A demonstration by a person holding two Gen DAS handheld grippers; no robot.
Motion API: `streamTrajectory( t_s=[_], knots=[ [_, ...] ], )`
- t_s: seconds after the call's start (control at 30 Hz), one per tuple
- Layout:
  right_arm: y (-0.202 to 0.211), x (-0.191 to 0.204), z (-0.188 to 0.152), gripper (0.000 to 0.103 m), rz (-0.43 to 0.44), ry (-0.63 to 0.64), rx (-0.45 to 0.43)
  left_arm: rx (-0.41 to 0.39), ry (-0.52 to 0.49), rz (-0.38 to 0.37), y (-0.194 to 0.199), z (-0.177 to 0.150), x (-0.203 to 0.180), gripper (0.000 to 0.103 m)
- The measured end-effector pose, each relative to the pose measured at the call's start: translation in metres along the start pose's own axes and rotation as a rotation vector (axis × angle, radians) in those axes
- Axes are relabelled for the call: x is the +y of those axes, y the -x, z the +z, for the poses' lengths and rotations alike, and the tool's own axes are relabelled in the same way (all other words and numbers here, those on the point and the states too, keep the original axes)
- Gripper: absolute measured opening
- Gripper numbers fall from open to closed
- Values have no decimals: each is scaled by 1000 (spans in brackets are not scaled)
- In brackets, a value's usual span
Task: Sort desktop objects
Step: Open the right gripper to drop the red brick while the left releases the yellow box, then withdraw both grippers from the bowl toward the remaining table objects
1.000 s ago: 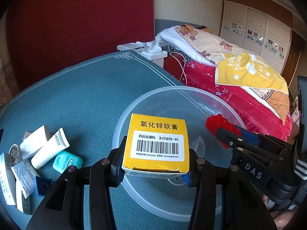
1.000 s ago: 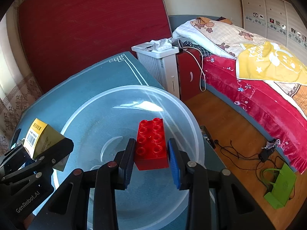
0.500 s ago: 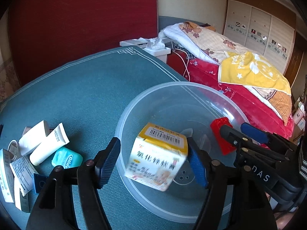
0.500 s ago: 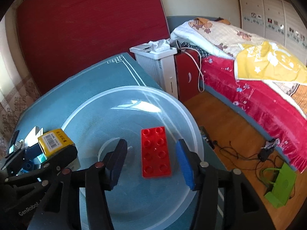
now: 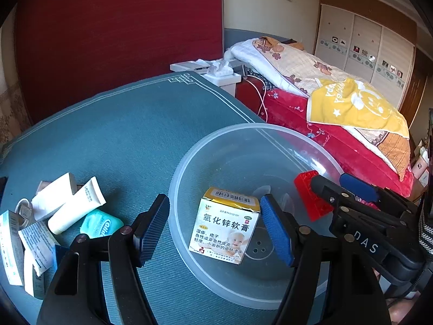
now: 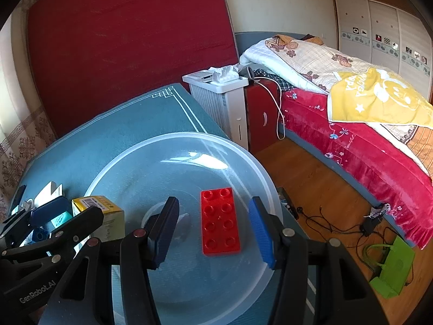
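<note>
A clear plastic bowl (image 5: 216, 140) stands on the teal table; it also shows in the right wrist view (image 6: 130, 157). A yellow and white ointment box (image 5: 226, 223) lies inside it, seen in the right wrist view (image 6: 98, 205) at the bowl's left. A red toy brick (image 6: 219, 222) lies flat in the bowl, and shows in the left wrist view (image 5: 311, 197) on the right. My left gripper (image 5: 213, 224) is open above the box. My right gripper (image 6: 213, 227) is open above the brick.
White tubes (image 5: 77, 207), a teal floss case (image 5: 101, 224) and small white boxes (image 5: 35, 241) lie on the teal table (image 5: 121, 124) left of the bowl. A white heater (image 6: 224, 103) and a bed (image 6: 351, 124) stand beyond the table's right edge.
Both grippers opened and let go. The ointment box and the red brick dropped into the bowl, and both grippers pulled back and up a little.
</note>
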State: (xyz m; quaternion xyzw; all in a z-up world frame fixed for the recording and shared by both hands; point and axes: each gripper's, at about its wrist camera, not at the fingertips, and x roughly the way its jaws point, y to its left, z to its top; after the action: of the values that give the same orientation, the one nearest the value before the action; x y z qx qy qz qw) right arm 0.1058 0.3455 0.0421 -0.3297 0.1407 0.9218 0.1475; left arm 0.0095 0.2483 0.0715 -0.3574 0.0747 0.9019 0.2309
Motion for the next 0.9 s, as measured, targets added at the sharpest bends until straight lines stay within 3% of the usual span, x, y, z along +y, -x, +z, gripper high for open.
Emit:
streamTrajectory(
  t_s=[0.9],
  knots=[
    [12,22,-9,67,10,-8,-1,-21,36,26,18,-5,26,73]
  ],
)
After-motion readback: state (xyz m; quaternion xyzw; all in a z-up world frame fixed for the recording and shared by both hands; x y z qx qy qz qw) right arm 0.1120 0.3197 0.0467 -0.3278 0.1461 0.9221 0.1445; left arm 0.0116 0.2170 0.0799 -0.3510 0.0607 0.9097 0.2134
